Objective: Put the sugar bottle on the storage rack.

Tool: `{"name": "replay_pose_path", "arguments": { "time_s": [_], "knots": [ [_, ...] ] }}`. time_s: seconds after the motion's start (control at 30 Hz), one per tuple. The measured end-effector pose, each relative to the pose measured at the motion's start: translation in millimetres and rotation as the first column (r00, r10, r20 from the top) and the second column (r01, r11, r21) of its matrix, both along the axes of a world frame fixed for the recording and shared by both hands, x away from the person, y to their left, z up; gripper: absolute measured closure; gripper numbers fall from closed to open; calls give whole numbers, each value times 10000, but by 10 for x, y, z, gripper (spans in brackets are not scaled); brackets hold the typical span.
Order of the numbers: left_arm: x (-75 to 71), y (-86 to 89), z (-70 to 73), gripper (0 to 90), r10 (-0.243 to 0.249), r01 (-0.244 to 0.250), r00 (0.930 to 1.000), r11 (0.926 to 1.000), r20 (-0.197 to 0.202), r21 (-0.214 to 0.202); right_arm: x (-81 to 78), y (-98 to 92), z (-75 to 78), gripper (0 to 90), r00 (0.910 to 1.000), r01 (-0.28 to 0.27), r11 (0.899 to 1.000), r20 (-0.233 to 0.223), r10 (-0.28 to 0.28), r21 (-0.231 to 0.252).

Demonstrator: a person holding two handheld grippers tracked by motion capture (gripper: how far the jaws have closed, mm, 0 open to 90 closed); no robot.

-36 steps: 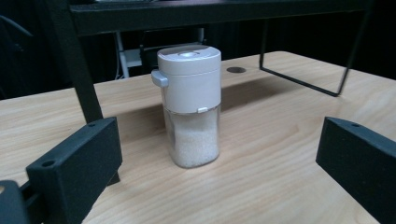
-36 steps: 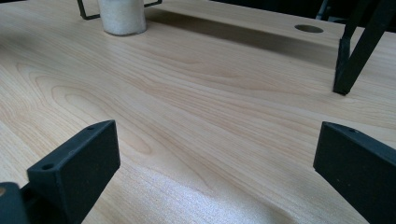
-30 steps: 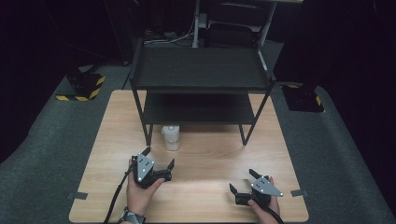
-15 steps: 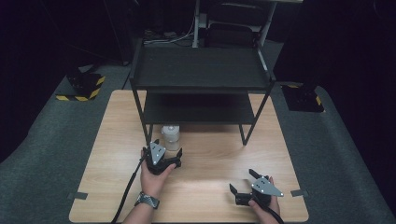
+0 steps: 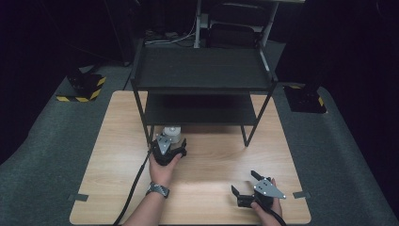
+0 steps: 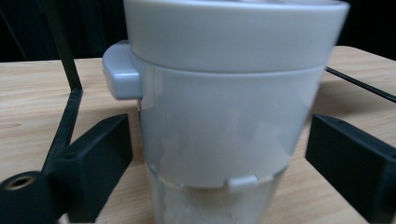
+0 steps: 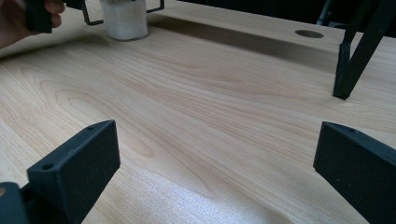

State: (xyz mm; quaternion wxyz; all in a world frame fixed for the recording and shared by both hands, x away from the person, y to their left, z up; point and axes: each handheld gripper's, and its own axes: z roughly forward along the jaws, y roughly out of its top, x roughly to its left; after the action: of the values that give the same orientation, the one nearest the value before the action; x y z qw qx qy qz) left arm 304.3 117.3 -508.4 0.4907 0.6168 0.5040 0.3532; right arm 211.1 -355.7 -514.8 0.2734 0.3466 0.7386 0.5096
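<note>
Left gripper has moved forward over the last second, from mid-table up to the lidded jar standing by the shelf rack's front left leg. In the left gripper view the jar now sits between the two black jaws, grey lid on top, clear body below with what looks like white granules. Jaws are wide open, gaps visible on both sides, no contact yet. So the approach looks done and the grasp isn't.

Right gripper hasn't shifted: parked near the front right of the table, jaws spread, holding nothing. Its view shows bare wood and the jar far off.

My read: next is closing the left on the jar. Lid flares wider than the body, so grip height matters. The rack leg is close, little side clearance.
</note>
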Motion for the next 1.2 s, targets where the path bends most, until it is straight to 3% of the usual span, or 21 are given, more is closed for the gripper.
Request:
{"name": "replay_pose_path", "arguments": {
  "time_s": [0.3, 0.5, 0.93, 1.2],
  "knots": [
    [-5, -102, -26, 279, 529, -525, 9977, 9986, 425, -106, -2, -5, -7, 0, 10000, 3, 10000, 42, -3, 27],
    [-19, -154, -32, 298, 720, -725, 9959, 9973, 553, 68, -6, -3, -12, 0, 10000, 21, 10000, 79, -21, 32],
    [-49, -90, -61, 303, 312, -337, 9963, 9990, 802, 301, -8, -7, -16, 0, 9999, 12, 10000, 107, -13, 41],
    [-150, -29, -24, 303, -326, 282, 9933, 9988, 1106, 412, -11, -1, -19, 0, 9999, 50, 10000, 138, -51, 26]
  ]
}}
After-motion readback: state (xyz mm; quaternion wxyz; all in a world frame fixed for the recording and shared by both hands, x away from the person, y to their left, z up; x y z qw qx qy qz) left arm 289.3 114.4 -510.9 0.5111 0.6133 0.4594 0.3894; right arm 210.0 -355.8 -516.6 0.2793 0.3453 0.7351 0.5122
